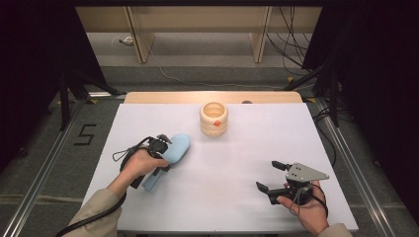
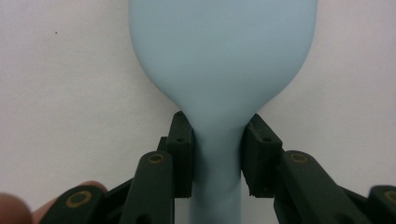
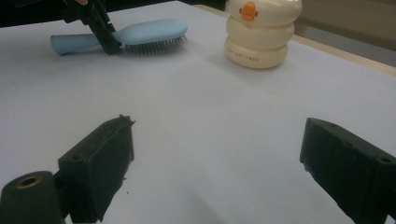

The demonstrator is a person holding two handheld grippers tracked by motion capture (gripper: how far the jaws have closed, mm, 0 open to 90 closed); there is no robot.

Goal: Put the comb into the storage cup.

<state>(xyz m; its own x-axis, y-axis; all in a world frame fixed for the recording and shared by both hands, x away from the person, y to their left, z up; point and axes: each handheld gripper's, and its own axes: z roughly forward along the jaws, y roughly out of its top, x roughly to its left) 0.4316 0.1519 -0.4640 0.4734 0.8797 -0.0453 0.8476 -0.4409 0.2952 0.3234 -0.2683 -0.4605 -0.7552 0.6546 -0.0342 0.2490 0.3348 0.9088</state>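
- While the person's left hand (image 1: 143, 165) is gripping its tool near the left side of the table (image 1: 232, 163), the left gripper (image 2: 217, 154) is pinching the light blue hairbrush (image 2: 222, 56) at the narrow neck, where the handle is widening into the head.
- Seen from the left gripper view, the two black pads are pressing on either side of that neck, one on each flank, and the broad head is stretching up and away from the jaws over the white surface.
- From the right gripper view, the hairbrush (image 3: 135, 35) is lying bristles down on the table, its handle pointing to that view's left and the left gripper (image 3: 105, 37) coming down onto it from above.
- In the high view, the hairbrush (image 1: 170, 158) is lying at a slant, its head pointing toward the far right and its handle end showing below the hand.
- The cream ring-shaped container (image 1: 214, 119) with an orange mark is standing upright near the far middle of the table, apart from the brush head.
- The right gripper (image 1: 276, 176) is resting near the right front of the table in the person's right hand (image 1: 306, 207), its jaws spread wide and holding nothing, well apart from the brush.
- Between those spread jaws in the right gripper view, bare white table is showing.
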